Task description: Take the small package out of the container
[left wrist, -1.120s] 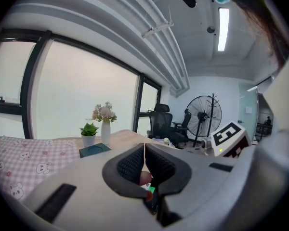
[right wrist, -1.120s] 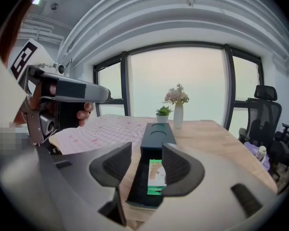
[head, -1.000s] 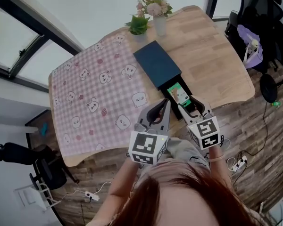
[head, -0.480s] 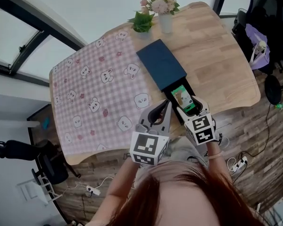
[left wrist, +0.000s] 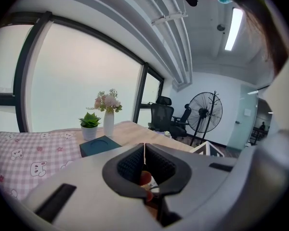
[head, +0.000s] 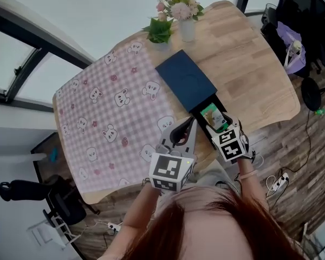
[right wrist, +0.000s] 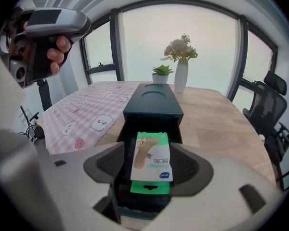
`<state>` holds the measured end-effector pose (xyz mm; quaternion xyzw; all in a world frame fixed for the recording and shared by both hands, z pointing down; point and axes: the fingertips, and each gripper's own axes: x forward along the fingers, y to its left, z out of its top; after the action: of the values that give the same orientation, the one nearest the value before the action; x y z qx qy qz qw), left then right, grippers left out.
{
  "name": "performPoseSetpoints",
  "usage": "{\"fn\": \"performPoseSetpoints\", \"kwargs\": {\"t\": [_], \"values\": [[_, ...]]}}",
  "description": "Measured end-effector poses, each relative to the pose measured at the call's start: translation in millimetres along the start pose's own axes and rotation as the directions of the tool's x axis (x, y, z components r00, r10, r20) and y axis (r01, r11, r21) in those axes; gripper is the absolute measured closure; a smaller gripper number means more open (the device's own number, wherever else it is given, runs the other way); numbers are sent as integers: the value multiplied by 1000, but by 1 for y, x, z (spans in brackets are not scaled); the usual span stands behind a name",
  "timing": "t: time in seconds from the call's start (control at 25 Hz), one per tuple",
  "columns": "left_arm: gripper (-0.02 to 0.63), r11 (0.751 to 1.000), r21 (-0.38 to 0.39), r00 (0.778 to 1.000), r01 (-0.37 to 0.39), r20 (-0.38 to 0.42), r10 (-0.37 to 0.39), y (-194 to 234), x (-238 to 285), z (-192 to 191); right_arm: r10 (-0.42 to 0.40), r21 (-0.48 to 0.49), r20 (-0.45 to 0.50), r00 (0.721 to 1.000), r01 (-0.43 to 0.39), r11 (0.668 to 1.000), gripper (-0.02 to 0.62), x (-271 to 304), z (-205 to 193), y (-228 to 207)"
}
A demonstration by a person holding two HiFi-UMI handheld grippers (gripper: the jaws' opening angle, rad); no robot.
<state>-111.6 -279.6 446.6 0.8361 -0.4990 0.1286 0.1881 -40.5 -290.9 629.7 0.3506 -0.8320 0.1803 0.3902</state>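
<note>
Just spreading right gripper's (right wrist: 151, 167) jaws wide and dropping it lower than a second ago over small package (right wrist: 151, 155), which lies ungripped between pads in drawer (right wrist: 140, 198) of container (right wrist: 152, 100), lower centre of right gripper view, so set to clamp and lift, keeping left gripper (left wrist: 144, 150) closed, empty.

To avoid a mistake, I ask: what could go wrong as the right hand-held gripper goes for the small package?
The right hand-held gripper, its jaws just opened wider, straddles the small package without pressing; closing low may pinch the drawer walls instead. Nothing steadies the container near the table edge; it could shift.
</note>
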Motion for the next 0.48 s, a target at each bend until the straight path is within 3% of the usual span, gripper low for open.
{"fn": "performPoseSetpoints", "kwargs": {"t": [0.48], "values": [[592,997,-32,995,70,-63,-72,17,5,-20,-45,12,-129,991,46,999,279,29,-10,-5]]}}
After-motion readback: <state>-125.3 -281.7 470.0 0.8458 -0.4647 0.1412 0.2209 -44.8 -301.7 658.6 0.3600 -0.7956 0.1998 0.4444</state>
